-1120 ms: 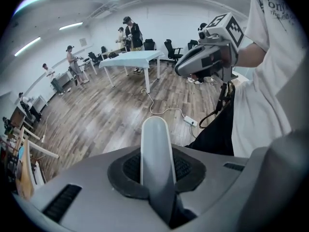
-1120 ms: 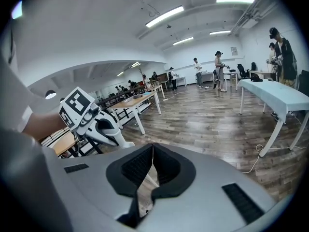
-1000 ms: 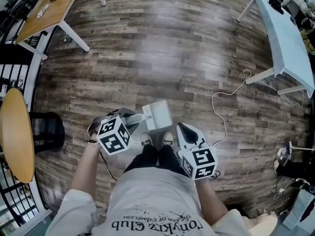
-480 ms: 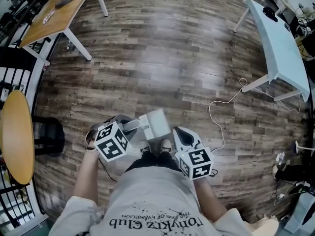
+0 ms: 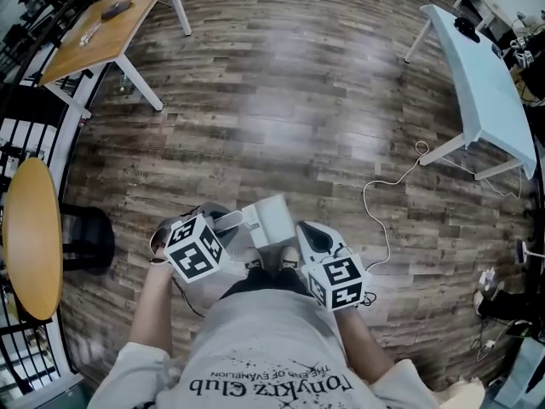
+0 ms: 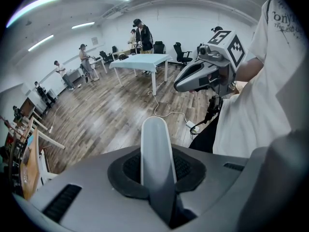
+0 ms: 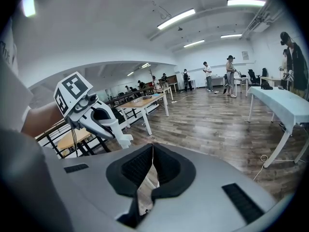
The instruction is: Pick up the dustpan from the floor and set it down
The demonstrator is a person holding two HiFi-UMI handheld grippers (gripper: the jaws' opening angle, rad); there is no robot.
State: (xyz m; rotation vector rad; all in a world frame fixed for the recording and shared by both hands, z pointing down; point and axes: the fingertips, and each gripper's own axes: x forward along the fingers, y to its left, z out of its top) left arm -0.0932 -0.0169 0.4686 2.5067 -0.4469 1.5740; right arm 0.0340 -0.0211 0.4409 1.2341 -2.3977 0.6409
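Observation:
The light grey dustpan (image 5: 272, 218) hangs just in front of the person's feet, off the wooden floor. My left gripper (image 5: 228, 221) is shut on its handle (image 6: 154, 153), which runs up between the dark pads in the left gripper view. The pan end sticks out to the right of that gripper in the head view. My right gripper (image 5: 308, 233) floats beside the pan's right edge, and its pads (image 7: 162, 164) meet with nothing between them. The right gripper view shows the left gripper (image 7: 91, 112) with the pale handle (image 7: 123, 139) poking from it.
A wooden table (image 5: 95, 25) stands at the far left and a pale blue table (image 5: 484, 77) at the right. A round wooden tabletop (image 5: 29, 239) and black railing are at the left edge. A white cable (image 5: 385, 196) trails over the floor. Several people stand far off (image 6: 140, 35).
The left gripper has risen a little with the dustpan in it, drawing nearer the body. The right gripper has come up slightly beside it.

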